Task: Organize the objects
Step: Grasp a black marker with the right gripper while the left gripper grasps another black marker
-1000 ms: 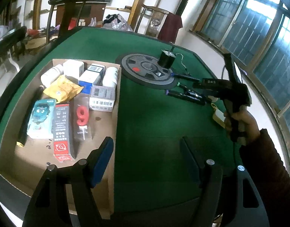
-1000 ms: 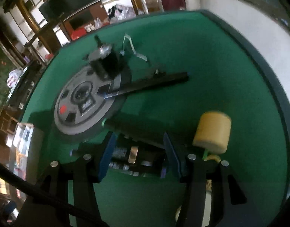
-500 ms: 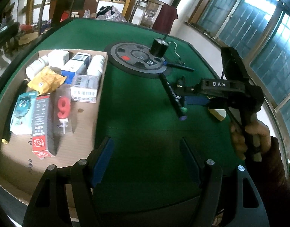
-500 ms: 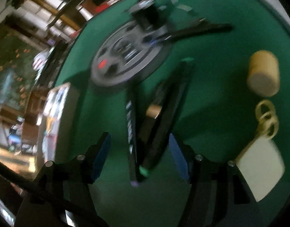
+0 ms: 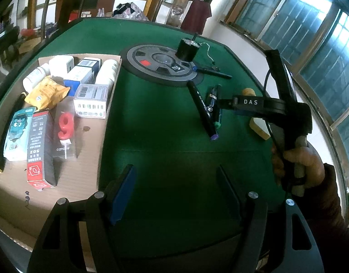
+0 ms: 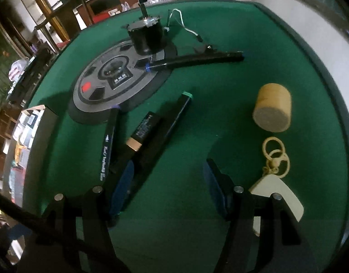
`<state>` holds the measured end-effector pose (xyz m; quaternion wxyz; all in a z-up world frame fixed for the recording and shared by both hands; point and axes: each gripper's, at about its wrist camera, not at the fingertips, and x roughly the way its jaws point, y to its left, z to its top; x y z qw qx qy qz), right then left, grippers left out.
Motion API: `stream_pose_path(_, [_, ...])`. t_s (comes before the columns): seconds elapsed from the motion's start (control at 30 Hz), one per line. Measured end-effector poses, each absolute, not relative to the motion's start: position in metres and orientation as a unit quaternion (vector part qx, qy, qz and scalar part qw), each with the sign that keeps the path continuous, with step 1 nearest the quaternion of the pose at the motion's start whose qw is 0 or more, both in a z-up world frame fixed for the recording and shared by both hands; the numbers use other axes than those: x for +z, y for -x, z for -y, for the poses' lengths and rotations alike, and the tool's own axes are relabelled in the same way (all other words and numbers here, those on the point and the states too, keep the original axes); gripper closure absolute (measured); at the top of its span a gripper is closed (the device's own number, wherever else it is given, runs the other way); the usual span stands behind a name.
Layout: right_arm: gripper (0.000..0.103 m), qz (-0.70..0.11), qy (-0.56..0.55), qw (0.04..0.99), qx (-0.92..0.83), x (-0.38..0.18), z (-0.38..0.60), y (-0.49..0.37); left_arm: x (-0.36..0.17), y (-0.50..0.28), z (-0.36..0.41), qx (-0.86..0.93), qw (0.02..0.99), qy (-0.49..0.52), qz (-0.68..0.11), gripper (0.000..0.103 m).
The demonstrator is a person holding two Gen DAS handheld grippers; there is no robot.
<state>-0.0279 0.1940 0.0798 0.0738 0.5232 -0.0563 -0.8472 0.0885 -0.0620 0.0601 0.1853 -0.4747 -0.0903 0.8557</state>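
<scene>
Two black markers, one purple-tipped (image 5: pixel 201 111) (image 6: pixel 108 143) and one green-tipped (image 5: pixel 217 113) (image 6: pixel 172 122), lie side by side on the green felt with a short black tube with a gold end (image 6: pixel 142 132) between them. My right gripper (image 6: pixel 168 182) (image 5: pixel 222 104) is open just above their near ends. Its left finger (image 6: pixel 122 186) covers those ends, and the gap between its fingers shows only felt. My left gripper (image 5: pixel 176 188) hangs open over bare felt, right of the cardboard box (image 5: pixel 83 182).
The box holds several packets, bottles and a red "9" candle (image 5: pixel 65 127). A grey disc (image 6: pixel 115 77) carries a black motor (image 6: pixel 147 36), with a long black pen (image 6: pixel 197 59) beside it. A wooden cylinder (image 6: pixel 272 111) and a keyring with a cream tag (image 6: pixel 276 191) lie at the right.
The right gripper swung the bundle of markers from lying crosswise to pointing toward the disc and let go of it. The markers now rest spread out on the felt.
</scene>
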Motion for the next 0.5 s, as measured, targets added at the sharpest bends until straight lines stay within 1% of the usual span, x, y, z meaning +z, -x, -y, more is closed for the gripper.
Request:
stream_pose_path(0.1, [0.041, 0.039, -0.516, 0.061, -0.853, 0.09, -0.199, 0.031, 0.058, -0.085, 0.059, 0.852, 0.187, 0.48, 0.093, 0.036])
stream_pose_path(0.2, [0.041, 0.024, -0.51, 0.055, -0.858, 0.086, -0.187, 0.04, 0.059, -0.084, 0.051, 0.847, 0.196, 0.484, 0.094, 0.036])
stream_pose_path(0.27, [0.041, -0.004, -0.494, 0.053, -0.868, 0.081, -0.176, 0.042, 0.061, -0.083, 0.044, 0.847, 0.2, 0.484, 0.09, 0.036])
stream_pose_path(0.33, [0.044, -0.032, -0.482, 0.052, -0.874, 0.079, -0.168, 0.039, 0.063, -0.081, 0.038, 0.849, 0.198, 0.483, 0.081, 0.036])
stream_pose_path(0.37, [0.059, -0.036, -0.477, 0.053, -0.876, 0.08, -0.168, 0.036, 0.064, -0.079, 0.037, 0.851, 0.195, 0.482, 0.077, 0.036])
stream_pose_path(0.4, [0.079, -0.033, -0.476, 0.053, -0.877, 0.081, -0.17, 0.035, 0.065, -0.077, 0.035, 0.852, 0.19, 0.482, 0.075, 0.036])
stream_pose_path(0.47, [0.09, -0.013, -0.481, 0.038, -0.876, 0.083, -0.184, 0.034, 0.066, -0.069, 0.032, 0.857, 0.18, 0.478, 0.069, 0.037])
stream_pose_path(0.5, [0.091, -0.002, -0.479, 0.032, -0.877, 0.083, -0.192, 0.031, 0.067, -0.064, 0.03, 0.86, 0.176, 0.475, 0.065, 0.037])
